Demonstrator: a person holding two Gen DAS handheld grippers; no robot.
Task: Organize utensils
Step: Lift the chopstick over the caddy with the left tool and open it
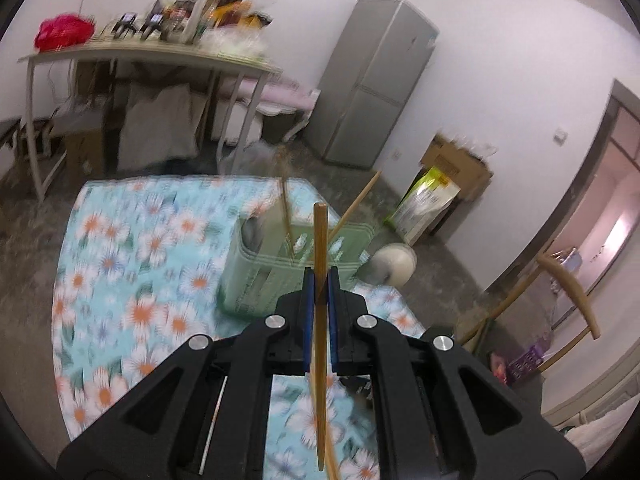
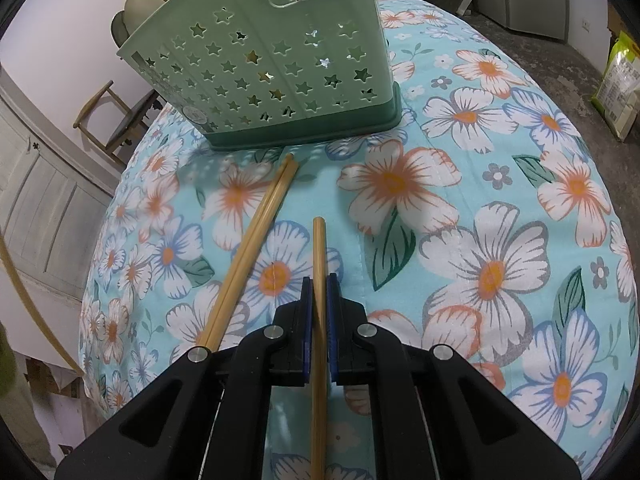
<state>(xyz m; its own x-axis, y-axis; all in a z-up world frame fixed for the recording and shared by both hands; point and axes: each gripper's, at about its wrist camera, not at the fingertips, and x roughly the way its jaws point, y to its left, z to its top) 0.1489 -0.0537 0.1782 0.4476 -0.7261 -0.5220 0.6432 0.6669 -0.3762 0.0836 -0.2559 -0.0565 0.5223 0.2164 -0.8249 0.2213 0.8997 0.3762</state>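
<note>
In the left wrist view my left gripper [image 1: 319, 286] is shut on a bamboo chopstick [image 1: 321, 248], held in the air above the flowered tablecloth [image 1: 132, 272]. Its blunt end points toward the green utensil holder [image 1: 264, 276], which has two chopsticks [image 1: 354, 206] leaning in it. In the right wrist view my right gripper [image 2: 319, 292] is shut on another chopstick [image 2: 319, 248], low over the cloth. Two more chopsticks [image 2: 256, 240] lie side by side on the cloth to its left, their ends near the star-holed green holder [image 2: 272, 64].
A grey fridge [image 1: 376, 84], a cluttered side table [image 1: 152, 56], cardboard boxes and a bag [image 1: 428, 200] stand beyond the table. A wooden chair [image 1: 560, 292] is at the right. The tablecloth's right half [image 2: 500, 220] carries only its flower print.
</note>
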